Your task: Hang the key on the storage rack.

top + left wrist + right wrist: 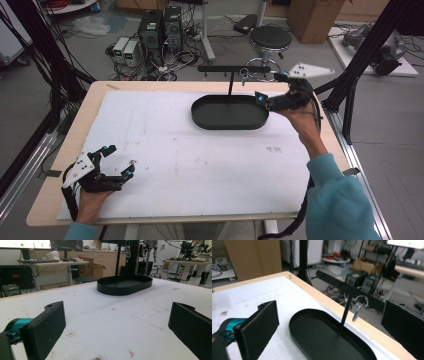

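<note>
Tools are standing released at both ends of the bench [150, 140]: the right tool [267, 90] is hovering with jaws spread at the right end of the black oval tray [230, 122], beside a metal carabiner [358, 308] hanging from the stand's crossbar [234, 68], while the left tool [117, 162] is resting near the front-left corner, gaping, grasping nothing.

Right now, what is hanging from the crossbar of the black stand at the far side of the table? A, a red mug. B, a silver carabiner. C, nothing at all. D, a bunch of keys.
B: a silver carabiner hangs from the crossbar, above the stand's black oval tray, in the right gripper view.
</note>
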{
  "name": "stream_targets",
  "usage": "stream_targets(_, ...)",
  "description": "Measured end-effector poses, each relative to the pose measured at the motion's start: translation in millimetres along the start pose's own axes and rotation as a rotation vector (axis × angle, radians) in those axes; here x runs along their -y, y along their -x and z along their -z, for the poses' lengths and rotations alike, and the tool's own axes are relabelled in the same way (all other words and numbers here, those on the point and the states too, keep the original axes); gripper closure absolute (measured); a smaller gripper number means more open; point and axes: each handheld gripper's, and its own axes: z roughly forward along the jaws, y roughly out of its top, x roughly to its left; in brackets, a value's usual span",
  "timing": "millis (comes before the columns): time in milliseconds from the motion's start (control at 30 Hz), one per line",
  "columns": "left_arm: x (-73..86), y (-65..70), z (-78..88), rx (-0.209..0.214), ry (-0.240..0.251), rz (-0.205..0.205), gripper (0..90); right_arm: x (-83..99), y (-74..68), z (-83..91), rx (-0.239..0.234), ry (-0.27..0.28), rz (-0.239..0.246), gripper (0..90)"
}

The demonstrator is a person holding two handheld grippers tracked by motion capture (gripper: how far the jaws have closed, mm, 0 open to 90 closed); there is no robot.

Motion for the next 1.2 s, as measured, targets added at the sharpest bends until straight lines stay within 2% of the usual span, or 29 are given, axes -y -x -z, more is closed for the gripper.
stream_targets(133, 0.1, 0.8, 0.3, -0.01, 0.003, -0.003, 1.7, 33.9, -16.8, 21.1, -0.02, 0.029, 0.005, 0.8)
stream_targets(267, 0.0, 0.3, 0.4, -0.013, 0.0, 0.002, 1.7, 71.1, -30.8, 38.4, -0.023, 0.088, -0.033, 0.8)
stream_targets(400, 0.3, 1.1, 0.5, -0.015, 0.007, 0.0, 1.7, 110.3, -42.3, 49.9, -0.022, 0.154, -0.04, 0.8)
stream_targets(500, 0.3, 0.7, 1.1, -0.01, 0.007, -0.001, 1.7, 139.5, -48.4, 56.4, -0.008, 0.232, -0.072, 0.8)
stream_targets(567, 0.3, 0.8, 1.3, -0.01, 0.007, -0.004, 1.7, 154.2, -51.1, 58.4, 0.005, 0.247, -0.093, 0.8)
stream_targets(733, 0.6, 1.4, 1.8, -0.013, 0.015, -0.009, 1.7, 180.3, -58.9, 59.6, 0.032, 0.25, -0.098, 0.8)
stream_targets(867, 0.7, 2.0, 2.2, -0.01, 0.02, -0.015, 1.7, 198.8, -64.1, 57.2, 0.045, 0.251, -0.084, 0.8)
stream_targets(933, 0.9, 2.2, 2.4, -0.012, 0.021, -0.013, 1.7, 206.3, -66.1, 54.5, 0.044, 0.238, -0.103, 0.8)
stream_targets(1000, 1.0, 2.4, 2.4, -0.012, 0.025, -0.014, 1.7, 208.3, -66.1, 53.7, 0.054, 0.252, -0.085, 0.8)
stream_targets(1033, 1.0, 2.4, 2.6, -0.014, 0.024, -0.013, 1.7, 209.1, -66.6, 54.7, 0.049, 0.254, -0.1, 0.8)
stream_targets(1100, 1.1, 2.6, 2.4, -0.015, 0.025, -0.014, 1.7, 210.4, -65.6, 55.8, 0.053, 0.276, -0.102, 0.8)
stream_targets(1200, 0.9, 2.7, 2.6, -0.015, 0.022, -0.019, 1.7, 210.9, -66.0, 56.5, 0.057, 0.278, -0.107, 0.9)
